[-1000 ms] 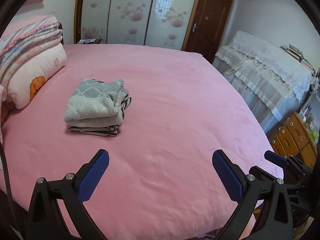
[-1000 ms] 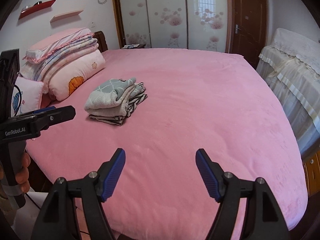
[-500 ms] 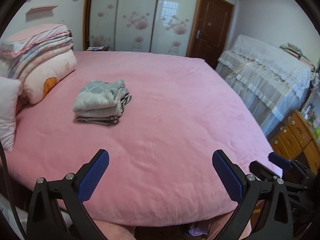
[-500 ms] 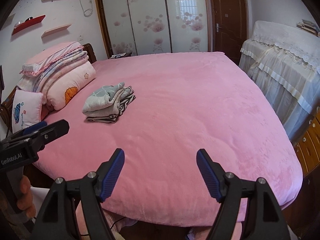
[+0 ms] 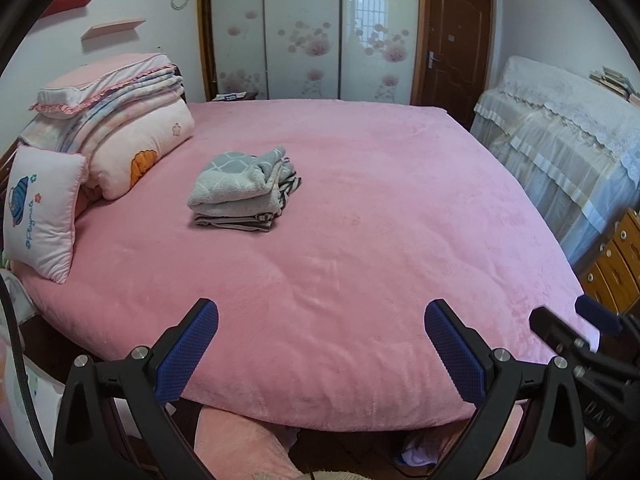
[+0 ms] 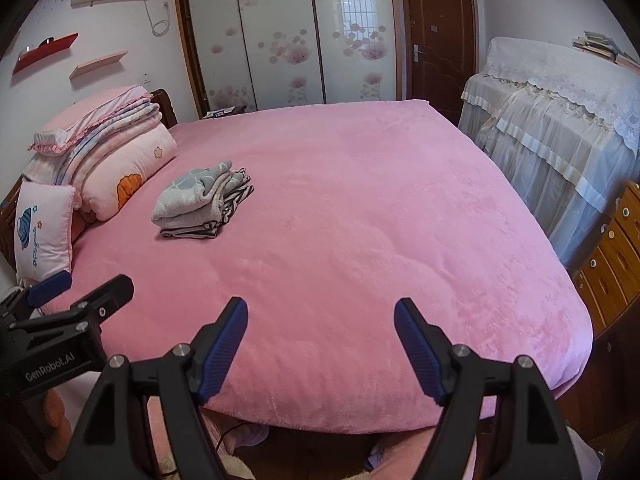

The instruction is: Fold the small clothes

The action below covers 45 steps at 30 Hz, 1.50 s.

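Observation:
A small stack of folded clothes [image 5: 244,192], grey patterned fleece on top and striped cloth beneath, lies on the left half of the pink bed [image 5: 360,240]. In the right wrist view the same stack [image 6: 200,202] sits left of centre. My left gripper [image 5: 320,336] hangs open over the bed's near edge, far from the stack, with nothing between its blue pads. My right gripper [image 6: 320,336] is open too, also empty, over the near edge. The left tool's body [image 6: 60,336] shows at the lower left of the right wrist view, the right tool's tip [image 5: 576,332] at the lower right of the left wrist view.
Folded quilts [image 5: 120,128] and a small cushion [image 5: 40,212] are piled at the bed's left end. A cloth-covered cabinet [image 5: 568,140] and wooden drawers [image 5: 616,264] stand to the right. Sliding wardrobe doors [image 5: 304,28] and a brown door [image 5: 456,44] are behind. More fabric lies on the floor below the bed edge [image 5: 240,440].
Both grippers have drawn back from the bed, so the near edge and the floor below it now show. The folded stack looks smaller and farther away. It has not shifted.

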Each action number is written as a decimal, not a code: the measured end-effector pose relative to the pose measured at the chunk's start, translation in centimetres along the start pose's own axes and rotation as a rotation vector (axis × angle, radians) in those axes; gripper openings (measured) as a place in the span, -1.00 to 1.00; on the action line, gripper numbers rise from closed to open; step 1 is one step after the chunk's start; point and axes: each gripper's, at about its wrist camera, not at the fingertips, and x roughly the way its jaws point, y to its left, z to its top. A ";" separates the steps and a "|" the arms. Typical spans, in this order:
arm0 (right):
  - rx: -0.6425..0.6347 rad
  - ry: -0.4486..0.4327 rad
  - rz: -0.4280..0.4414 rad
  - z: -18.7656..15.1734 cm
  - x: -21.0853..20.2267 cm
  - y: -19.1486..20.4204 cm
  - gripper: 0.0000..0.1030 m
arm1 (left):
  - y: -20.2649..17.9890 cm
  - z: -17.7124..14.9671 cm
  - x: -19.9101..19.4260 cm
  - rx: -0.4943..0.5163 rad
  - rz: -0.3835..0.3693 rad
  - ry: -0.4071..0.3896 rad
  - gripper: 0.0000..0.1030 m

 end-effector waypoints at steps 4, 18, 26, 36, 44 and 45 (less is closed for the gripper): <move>-0.014 -0.006 -0.001 -0.2 -0.2 0.1 0.48 | -0.2 0.3 0.0 -0.008 -0.002 -0.008 0.99; -0.028 -0.038 -0.010 0.2 -0.3 0.1 0.48 | -0.6 0.8 0.9 0.003 -0.019 -0.002 0.99; -0.025 -0.034 -0.008 0.5 -0.1 0.0 0.48 | -0.7 1.0 1.5 0.010 -0.015 0.006 0.99; -0.033 -0.025 -0.005 1.1 0.8 0.0 0.48 | -0.9 1.4 2.3 0.006 -0.014 0.018 0.99; -0.032 -0.020 -0.003 1.2 1.3 0.0 0.48 | -1.2 1.4 2.9 0.008 -0.010 0.023 0.99; -0.033 -0.021 -0.003 1.2 1.2 0.0 0.48 | -1.2 1.4 3.0 0.008 -0.009 0.024 0.99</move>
